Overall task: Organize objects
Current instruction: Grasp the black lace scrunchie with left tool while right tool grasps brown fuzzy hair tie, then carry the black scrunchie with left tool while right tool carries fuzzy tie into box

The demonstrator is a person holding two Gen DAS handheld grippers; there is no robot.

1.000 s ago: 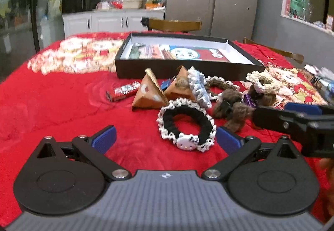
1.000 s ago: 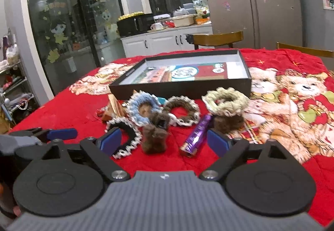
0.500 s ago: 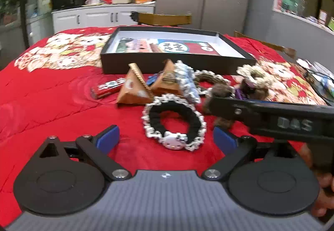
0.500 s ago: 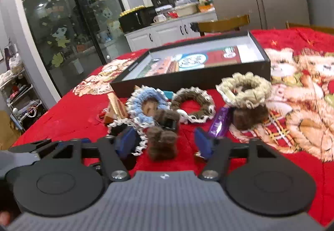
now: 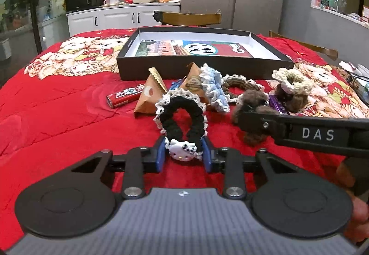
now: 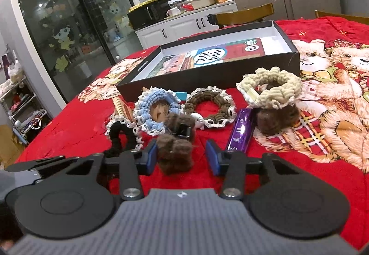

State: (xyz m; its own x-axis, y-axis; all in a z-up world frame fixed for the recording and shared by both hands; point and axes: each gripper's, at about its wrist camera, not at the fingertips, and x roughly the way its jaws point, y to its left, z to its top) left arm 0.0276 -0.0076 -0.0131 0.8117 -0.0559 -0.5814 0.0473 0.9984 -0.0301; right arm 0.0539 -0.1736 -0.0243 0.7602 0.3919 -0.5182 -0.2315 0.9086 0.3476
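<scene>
Left gripper [image 5: 184, 154] closing, blue pads pressed on both sides of the cat-face charm end of the black scrunchie [image 5: 182, 116], which lies on the red surface [image 5: 69, 121]. Right gripper [image 6: 181, 156] closing around the brown furry hair clip [image 6: 175, 151], left pad touching it, right pad apart. Beyond: blue scrunchie [image 6: 153, 114], brown scrunchie [image 6: 211, 107], cream scrunchie [image 6: 269, 86], purple bar [image 6: 241, 130], then the open black box [image 5: 198, 65].
</scene>
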